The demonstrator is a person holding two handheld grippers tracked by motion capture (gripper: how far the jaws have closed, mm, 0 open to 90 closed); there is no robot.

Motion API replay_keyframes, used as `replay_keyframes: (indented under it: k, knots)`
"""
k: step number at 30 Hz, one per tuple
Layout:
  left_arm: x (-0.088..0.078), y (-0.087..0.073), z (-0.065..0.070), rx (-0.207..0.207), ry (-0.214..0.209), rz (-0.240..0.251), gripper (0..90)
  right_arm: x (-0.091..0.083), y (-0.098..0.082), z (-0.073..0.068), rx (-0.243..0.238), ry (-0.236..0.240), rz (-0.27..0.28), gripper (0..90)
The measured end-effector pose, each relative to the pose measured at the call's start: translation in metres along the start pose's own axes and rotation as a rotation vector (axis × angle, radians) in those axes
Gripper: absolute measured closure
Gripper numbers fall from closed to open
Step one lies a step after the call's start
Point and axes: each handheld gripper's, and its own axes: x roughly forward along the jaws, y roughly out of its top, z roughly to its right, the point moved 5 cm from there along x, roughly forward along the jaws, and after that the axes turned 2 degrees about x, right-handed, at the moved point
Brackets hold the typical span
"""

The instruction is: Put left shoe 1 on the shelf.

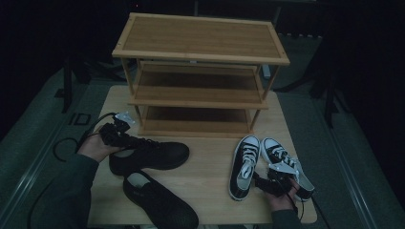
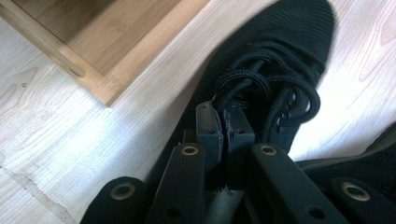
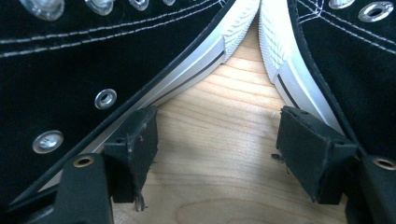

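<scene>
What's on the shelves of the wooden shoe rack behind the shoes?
The wooden shoe rack has nothing on its top shelf. The middle and bottom shelves look bare too, though their back parts sit in shadow under the shelf above and can't be checked.

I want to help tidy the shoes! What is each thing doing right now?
Left gripper: shut on the tongue and laces of a black shoe.
Right gripper: open, between the two sneakers.
Black shoe: flat on the table, gripped.
Other black shoe: flat, untouched.
Sneakers: upright, toes together.
Shoe rack: shelves bare.
</scene>
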Motion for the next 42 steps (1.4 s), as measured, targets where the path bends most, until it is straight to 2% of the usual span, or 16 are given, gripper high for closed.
replay_keyframes:
  k: [5, 8, 14, 16, 27, 29, 33, 36, 38, 40, 42]
  knots:
    - [-0.005, 0.005, -0.003, -0.040, -0.005, 0.037, 88.2, 0.000, 0.000, 0.000, 0.000, 0.000, 0.000, 28.8]
    - [-0.006, 0.009, -0.006, -0.064, 0.029, 0.040, 88.2, 0.000, 0.000, 0.000, 0.000, 0.000, 0.000, 28.9]
    - [-0.004, 0.020, -0.012, -0.140, 0.082, 0.069, 88.2, 0.000, 0.000, 0.000, 0.000, 0.000, 0.000, 28.9]
    - [-0.003, 0.024, -0.013, -0.148, 0.104, 0.071, 88.2, 0.000, 0.000, 0.000, 0.000, 0.000, 0.000, 28.8]
    - [0.008, 0.044, -0.020, -0.234, 0.177, 0.120, 88.3, 0.000, 0.000, 0.000, 0.000, 0.001, 0.000, 28.8]
    - [0.009, 0.048, -0.021, -0.254, 0.176, 0.138, 88.3, 0.000, 0.000, 0.000, 0.000, 0.001, 0.000, 28.9]
    - [0.010, 0.056, -0.022, -0.261, 0.197, 0.146, 88.3, 0.000, 0.000, 0.000, 0.000, 0.001, 0.000, 28.9]
    - [0.012, 0.059, -0.021, -0.277, 0.189, 0.159, 88.2, 0.000, 0.000, 0.000, 0.000, 0.001, 0.000, 28.8]
    - [0.014, 0.060, -0.021, -0.281, 0.190, 0.156, 88.2, 0.000, 0.000, 0.000, 0.000, 0.001, 0.000, 28.9]
    - [0.018, 0.059, -0.021, -0.284, 0.213, 0.150, 88.1, 0.000, 0.000, 0.000, -0.001, 0.001, 0.000, 28.9]
    - [0.020, 0.059, -0.022, -0.292, 0.211, 0.155, 88.2, 0.000, 0.000, 0.000, -0.001, 0.001, 0.000, 28.9]
